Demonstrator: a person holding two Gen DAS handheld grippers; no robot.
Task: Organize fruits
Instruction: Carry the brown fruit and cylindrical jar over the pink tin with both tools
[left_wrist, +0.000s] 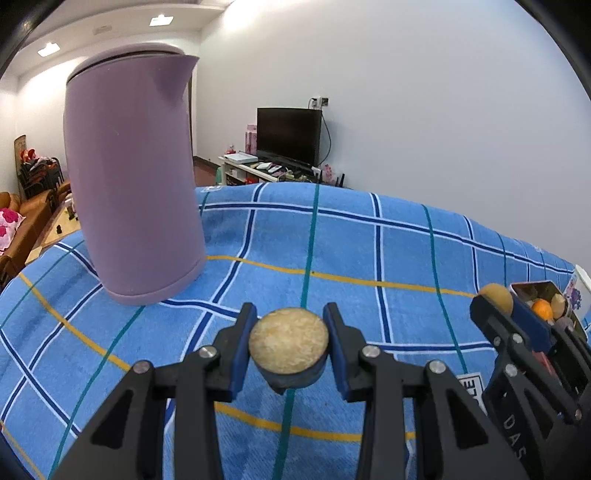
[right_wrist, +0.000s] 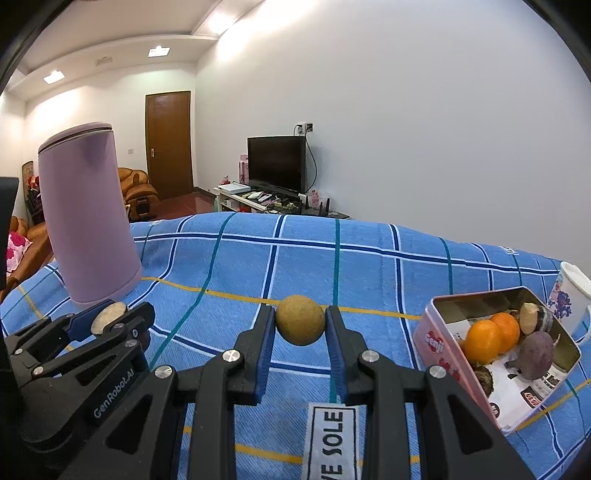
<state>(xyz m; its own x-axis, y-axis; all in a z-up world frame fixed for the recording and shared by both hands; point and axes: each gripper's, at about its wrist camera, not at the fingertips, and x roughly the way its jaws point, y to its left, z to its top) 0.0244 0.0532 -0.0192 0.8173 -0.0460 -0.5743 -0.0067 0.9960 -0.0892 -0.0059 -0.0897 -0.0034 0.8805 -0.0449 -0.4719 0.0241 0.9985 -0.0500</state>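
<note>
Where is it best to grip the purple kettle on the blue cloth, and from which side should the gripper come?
Judging by shape, grip the purple kettle across its smooth round body, coming level from the near side. It stands upright, and no handle shows in either view.

The cloth (right_wrist: 369, 266) over the desk is bright blue, checked with dark-blue-and-white lines plus single teal and mustard-yellow stripes. At ten o'clock stands a plain lilac kettle (right_wrist: 88, 225). The left gripper (left_wrist: 289, 345) has black arms with blue fingers (left_wrist: 242, 350) around a speckled tan, dark-skinned slice (left_wrist: 288, 341). The right gripper (right_wrist: 300, 326) pinches an olive-tan ball fruit (right_wrist: 300, 319). At three o'clock, a pink tin (right_wrist: 443, 350) holds two oranges (right_wrist: 480, 341) and a dusky purple fruit (right_wrist: 537, 354).
</note>
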